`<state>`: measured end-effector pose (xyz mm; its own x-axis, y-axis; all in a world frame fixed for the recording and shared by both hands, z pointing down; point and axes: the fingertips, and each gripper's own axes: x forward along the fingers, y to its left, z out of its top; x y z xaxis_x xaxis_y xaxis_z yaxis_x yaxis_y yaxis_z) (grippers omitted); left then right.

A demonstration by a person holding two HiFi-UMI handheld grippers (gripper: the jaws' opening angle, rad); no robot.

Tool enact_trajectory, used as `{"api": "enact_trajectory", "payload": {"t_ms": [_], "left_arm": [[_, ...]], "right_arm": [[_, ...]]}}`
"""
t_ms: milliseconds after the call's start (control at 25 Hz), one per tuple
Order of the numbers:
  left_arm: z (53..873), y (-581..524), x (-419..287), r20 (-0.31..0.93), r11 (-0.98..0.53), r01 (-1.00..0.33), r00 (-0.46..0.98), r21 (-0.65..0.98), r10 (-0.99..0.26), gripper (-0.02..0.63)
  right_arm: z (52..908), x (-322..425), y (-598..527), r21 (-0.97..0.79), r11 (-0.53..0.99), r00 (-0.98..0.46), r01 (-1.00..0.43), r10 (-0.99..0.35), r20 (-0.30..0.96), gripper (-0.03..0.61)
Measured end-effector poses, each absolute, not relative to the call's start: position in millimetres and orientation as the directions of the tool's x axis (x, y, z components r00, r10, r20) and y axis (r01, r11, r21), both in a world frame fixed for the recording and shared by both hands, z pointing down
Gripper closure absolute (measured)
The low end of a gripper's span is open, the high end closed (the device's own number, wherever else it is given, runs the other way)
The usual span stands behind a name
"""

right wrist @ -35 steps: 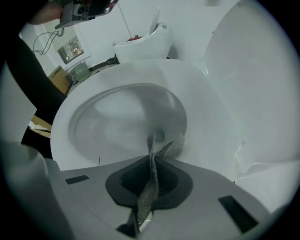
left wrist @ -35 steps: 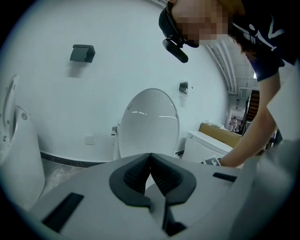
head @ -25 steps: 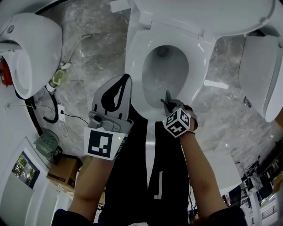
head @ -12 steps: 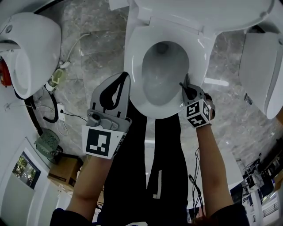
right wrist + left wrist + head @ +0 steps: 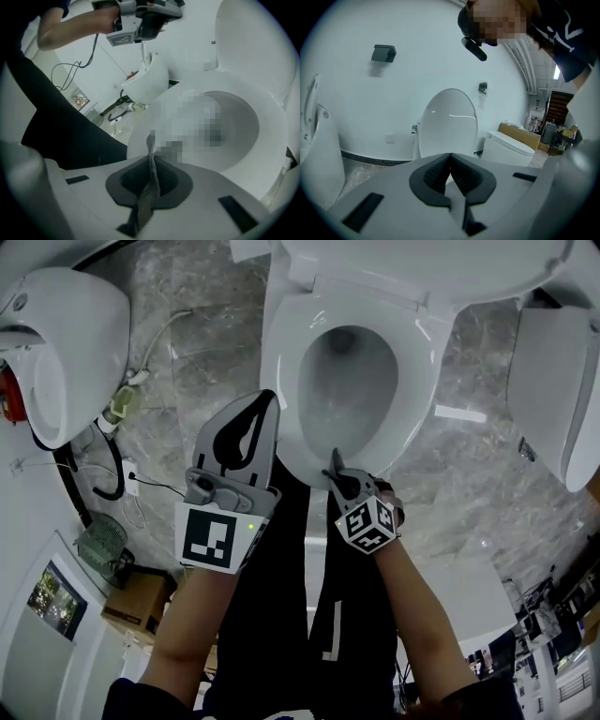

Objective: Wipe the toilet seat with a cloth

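- The right claw [image 5: 335, 465] is clamped on a thin grey cloth [image 5: 149, 187], its jaws pressed together on the fabric with no gap showing.
- The cloth has a visible weave and is pinched edge-on into a narrow strip. Its top corner pokes up past the jaw tips, and the other end trails back over the claw's pale body.
- The right claw's tips sit at the front rim of the toilet seat [image 5: 281, 399], nearest the person. From the head view it cannot be told whether the cloth presses on the rim.
- The toilet seat is a glossy white oval ring, lowered onto the bowl, with the lid [image 5: 449, 122] raised behind it against the wall.
- The left claw [image 5: 270, 401] is fully closed and empty — its dark pads meet along a single line. It is held above the grey marble floor [image 5: 206, 352], just beside the seat's left edge as the head view shows it.
- Another white toilet [image 5: 66, 352] stands well apart on the left, and a cardboard box [image 5: 136, 601] lies on the floor below it in that view.
- The person's bare forearms reach in from the bottom — one behind each claw.
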<state>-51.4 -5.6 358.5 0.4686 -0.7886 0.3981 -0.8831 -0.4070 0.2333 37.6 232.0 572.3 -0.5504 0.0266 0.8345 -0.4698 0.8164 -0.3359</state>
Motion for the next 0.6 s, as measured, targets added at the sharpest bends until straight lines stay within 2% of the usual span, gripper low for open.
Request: {"api": "enact_trajectory", "payload": {"t_ms": [160,400,600], "left_arm": [[359,-6,-45,0.397,-0.412,-0.882,0.471,0.229,-0.788,0.595],[360,-6,-38,0.398,-0.419,-0.878,0.479,0.231,-0.783,0.595],[359,-6,-37,0.39,-0.404,-0.884,0.467,0.236,-0.794,0.595]], "right_arm": [[573,56,229,-0.298,0.872,-0.565,-0.388,0.03,0.824,0.554],[570,163,150,-0.105,0.839,-0.46,-0.535,-0.184,0.869,0.554],[568,160,163,-0.139,0.804,-0.485,-0.578,-0.201,0.851,0.554]]}}
